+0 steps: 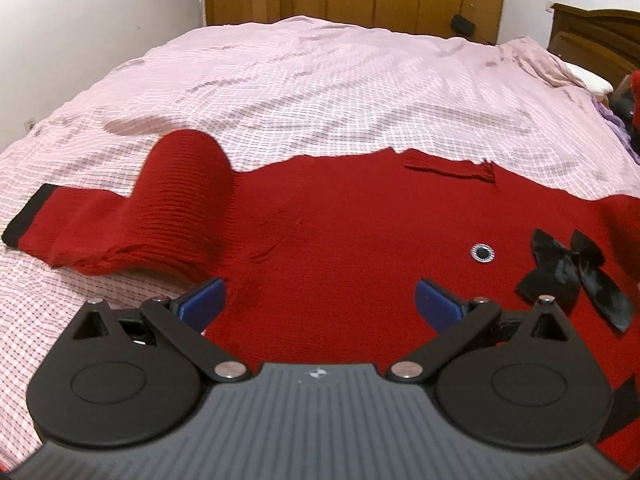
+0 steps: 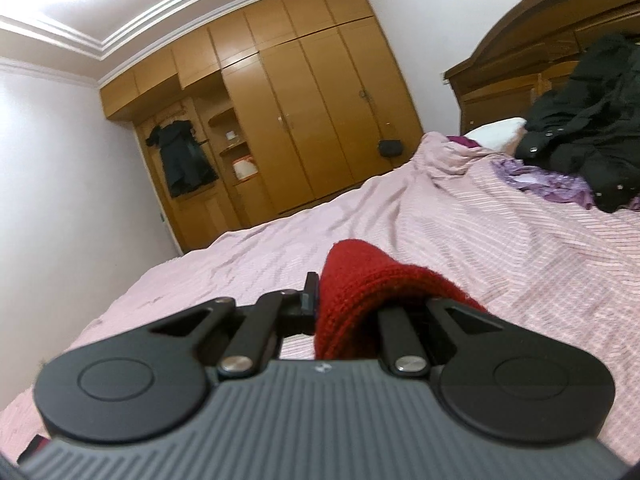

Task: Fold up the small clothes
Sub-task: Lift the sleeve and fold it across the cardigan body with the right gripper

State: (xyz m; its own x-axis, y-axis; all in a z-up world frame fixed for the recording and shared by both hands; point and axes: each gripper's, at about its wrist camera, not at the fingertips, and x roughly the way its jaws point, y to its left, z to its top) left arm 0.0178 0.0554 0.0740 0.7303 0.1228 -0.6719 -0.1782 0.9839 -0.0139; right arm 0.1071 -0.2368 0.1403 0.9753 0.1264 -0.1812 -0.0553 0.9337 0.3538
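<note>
A small red knitted sweater (image 1: 352, 232) lies spread on the pink checked bed (image 1: 320, 92). It has a black bow (image 1: 576, 276), a round gem button (image 1: 482, 254) and a black-cuffed left sleeve (image 1: 120, 220) bunched up in a hump. My left gripper (image 1: 320, 304) is open and empty, low over the sweater's body, with blue pads (image 1: 204, 300). In the right wrist view my right gripper (image 2: 348, 304) is shut on a fold of the red sweater (image 2: 360, 288), lifted off the bed; the cloth hides its right finger.
A wooden wardrobe (image 2: 280, 112) stands beyond the bed's far edge. A dark wooden headboard (image 2: 540, 52) is on the right, with a black jacket (image 2: 588, 120), purple cloth (image 2: 540, 180) and a white pillow (image 2: 496, 128) heaped before it. White wall on the left.
</note>
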